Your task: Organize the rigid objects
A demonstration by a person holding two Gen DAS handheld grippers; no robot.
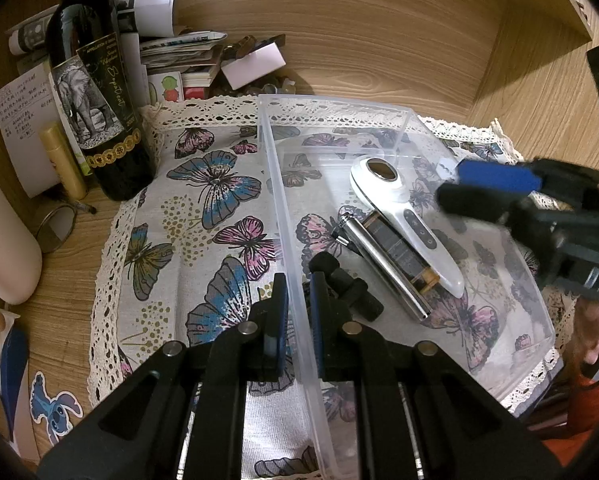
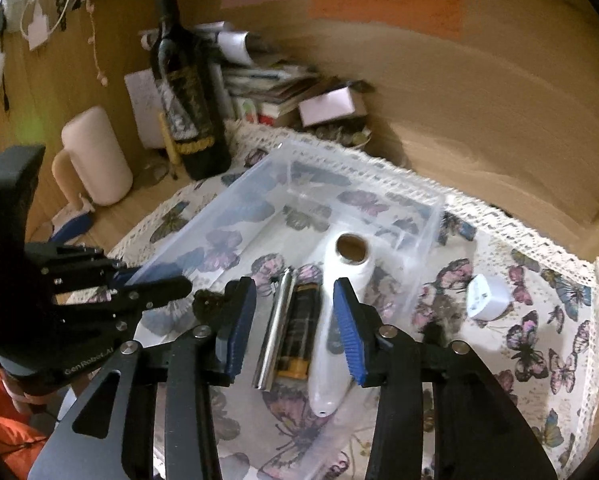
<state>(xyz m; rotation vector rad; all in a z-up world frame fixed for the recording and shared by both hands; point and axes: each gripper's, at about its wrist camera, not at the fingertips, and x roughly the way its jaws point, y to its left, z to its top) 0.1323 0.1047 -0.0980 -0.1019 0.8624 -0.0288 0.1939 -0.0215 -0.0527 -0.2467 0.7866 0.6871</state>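
Observation:
A clear plastic bin [image 1: 283,208] [image 2: 203,220] sits on a butterfly cloth. In it lie a white handheld device [image 1: 411,220] [image 2: 339,320], a silver tube [image 1: 383,268] [image 2: 277,328], a dark tube with a gold end [image 1: 403,256] [image 2: 301,332] and a black knobbed object [image 1: 347,284] [image 2: 207,300]. My left gripper [image 1: 297,320] [image 2: 151,280] straddles the bin's near wall, its fingers close to the wall on each side. My right gripper [image 2: 295,332] [image 1: 479,184] is open and empty above the white device and tubes.
A dark wine bottle [image 1: 95,120] [image 2: 187,104], a cream cylinder [image 2: 97,156], stacked papers [image 1: 179,48] and a small mirror [image 1: 55,228] stand at the back left. A white plug adapter [image 2: 487,296] lies on the cloth right of the bin. Wooden walls enclose the desk.

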